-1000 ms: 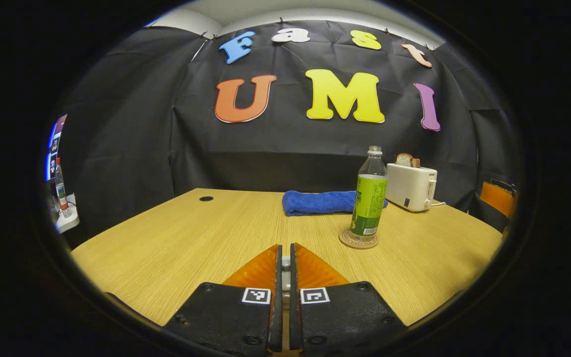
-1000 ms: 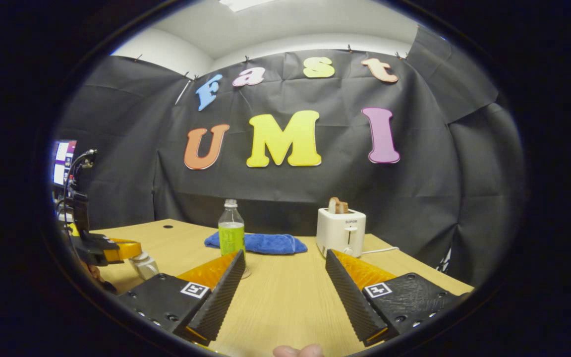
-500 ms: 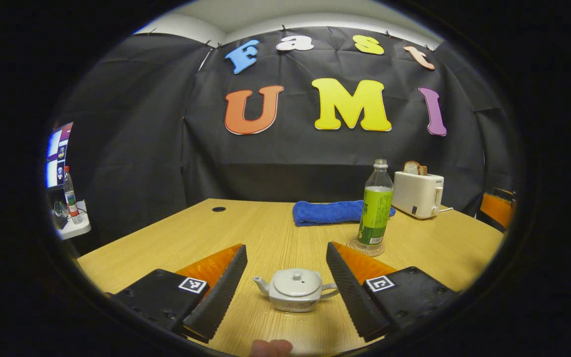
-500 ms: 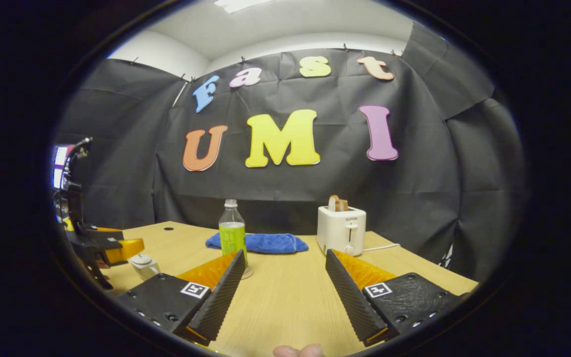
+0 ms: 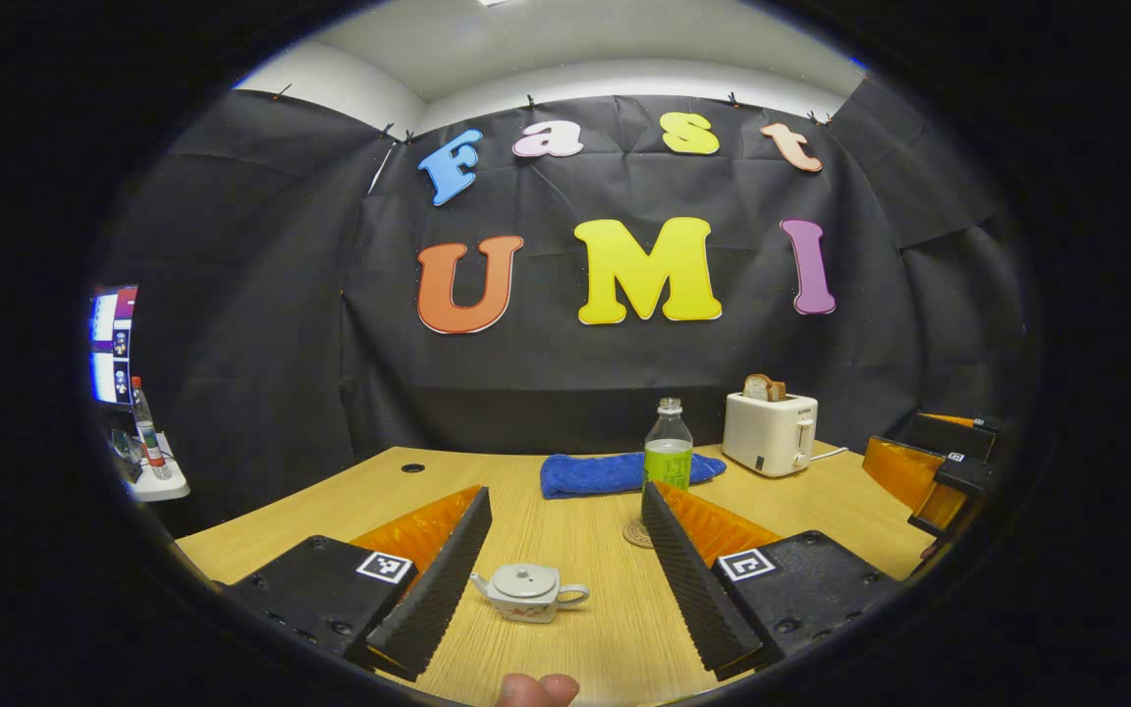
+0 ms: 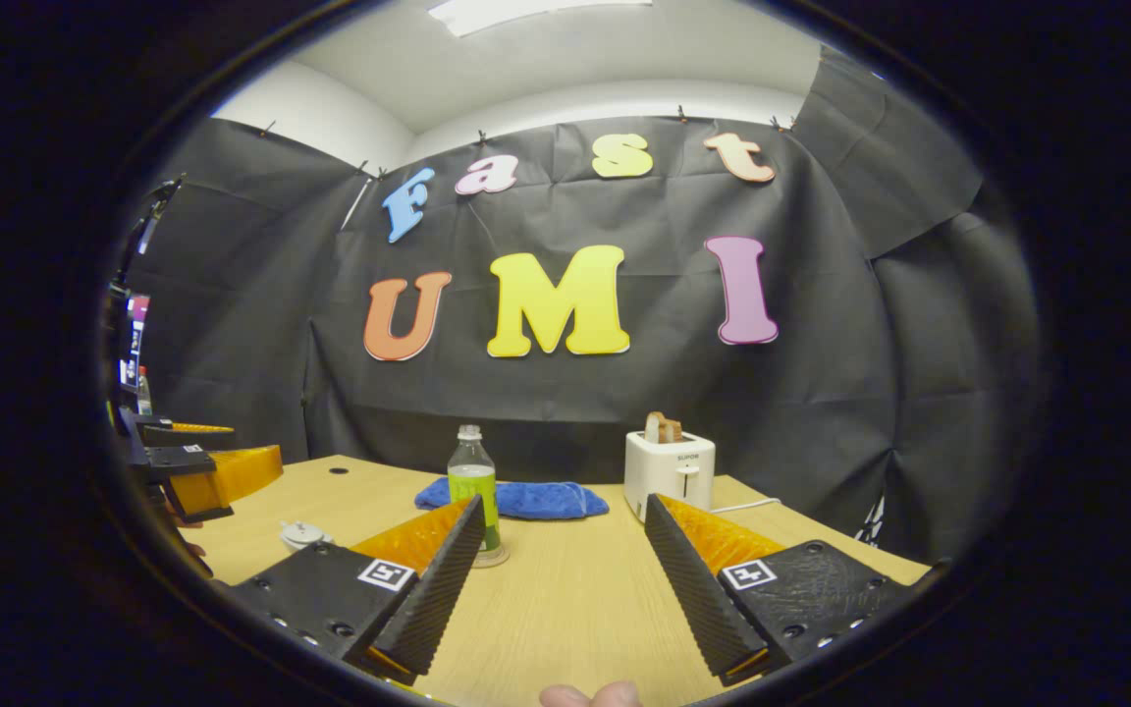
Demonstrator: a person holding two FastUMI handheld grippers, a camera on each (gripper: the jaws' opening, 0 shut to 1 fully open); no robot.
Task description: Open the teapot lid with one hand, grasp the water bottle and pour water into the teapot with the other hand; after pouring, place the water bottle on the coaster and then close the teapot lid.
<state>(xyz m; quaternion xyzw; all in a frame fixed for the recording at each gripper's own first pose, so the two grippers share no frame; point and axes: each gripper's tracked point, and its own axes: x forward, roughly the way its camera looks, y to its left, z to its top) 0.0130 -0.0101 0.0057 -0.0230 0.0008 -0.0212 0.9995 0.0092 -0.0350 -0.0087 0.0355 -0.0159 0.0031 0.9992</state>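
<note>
Backed away since a second ago, my left gripper (image 5: 561, 550) gapes empty over the lidded teapot (image 5: 529, 593) at lower centre; right gripper (image 6: 561, 570) likewise wide; water bottle (image 5: 668, 452) stands on coaster (image 5: 636, 534) mid-frame; both fit either stage, so I only hold clear.

In the right gripper view the right gripper (image 6: 565, 579) hangs above the near part of the wooden worktop (image 6: 565, 609) with its jaws spread wide and nothing between them. Toward the far edge, a water bottle (image 6: 473, 481) stands upright on a coaster (image 6: 495, 558), with a blue towel (image 6: 526, 499) just behind it and a white toaster (image 6: 669, 476) holding bread to its right. Near the left edge sits the teapot (image 6: 302, 536) with its lid on, and the left gripper (image 6: 192, 466) hovers above that edge, apart from the teapot.
</note>
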